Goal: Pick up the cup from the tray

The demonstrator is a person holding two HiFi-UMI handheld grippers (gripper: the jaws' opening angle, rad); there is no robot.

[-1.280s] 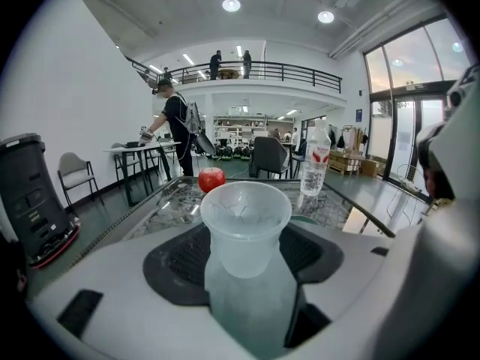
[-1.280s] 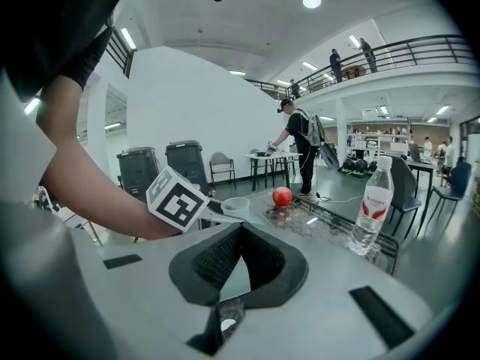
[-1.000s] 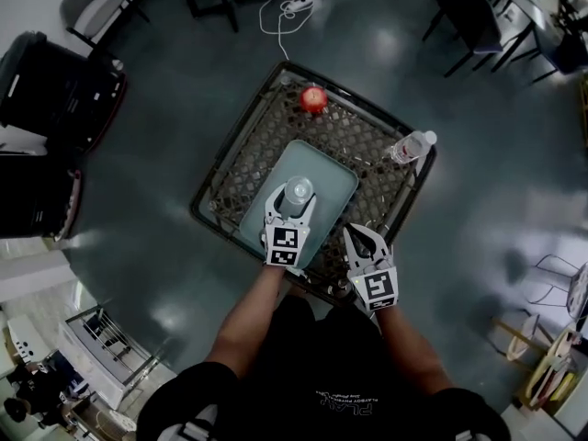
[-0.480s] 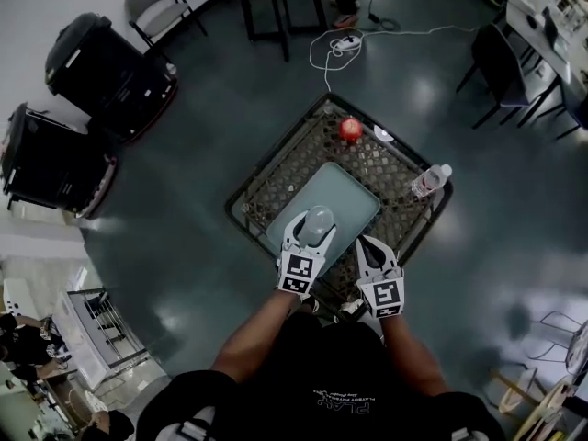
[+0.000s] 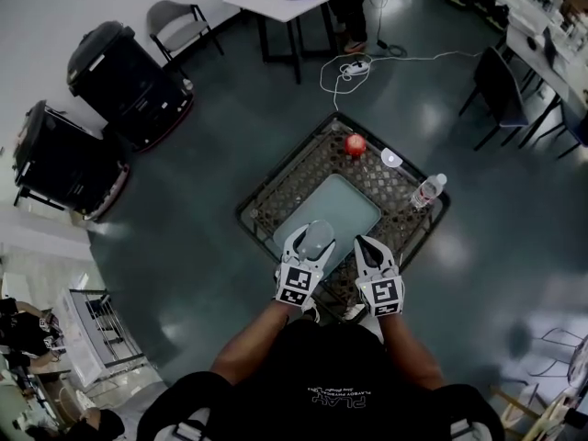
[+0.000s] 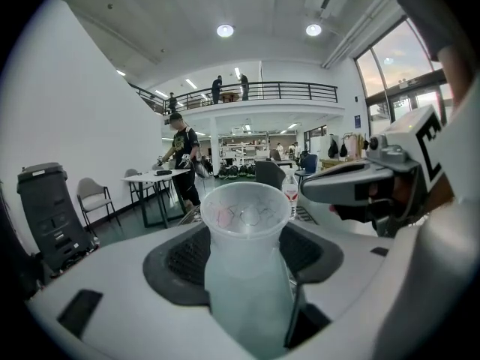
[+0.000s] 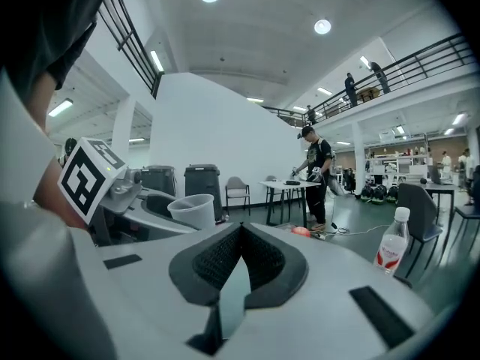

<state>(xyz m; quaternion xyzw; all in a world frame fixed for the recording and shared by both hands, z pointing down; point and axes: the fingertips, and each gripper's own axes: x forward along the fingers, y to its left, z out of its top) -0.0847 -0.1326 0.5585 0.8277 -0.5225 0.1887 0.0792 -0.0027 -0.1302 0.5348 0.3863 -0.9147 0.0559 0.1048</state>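
Here the cup (image 6: 244, 223), a translucent plastic one with its open mouth upward, stands upright between the two fingers (image 6: 176, 265) of the left gripper (image 5: 312, 244), which pinch its lower body from both sides while the rim rises clear above them. In the head view the cup sits over the near end of the pale tray (image 5: 342, 205); whether its base touches the tray cannot be told. The tray lies on a dark wire-mesh counter (image 5: 280, 196). Just beside the left gripper, on its right, the right gripper (image 5: 370, 251) hangs over the counter's near edge with its fingers (image 7: 202, 264) pressed together at the tips and nothing held between them. It is close to the cup but apart from it. Well beyond the tray, at the counter's far corner, lies a red round thing (image 5: 355, 143), with a small white disc (image 5: 392, 158) near it. A water bottle (image 5: 427, 189) with a white cap stands at the right corner, apart from the tray. On the floor past the counter a person stands at a white table (image 7: 289, 184).
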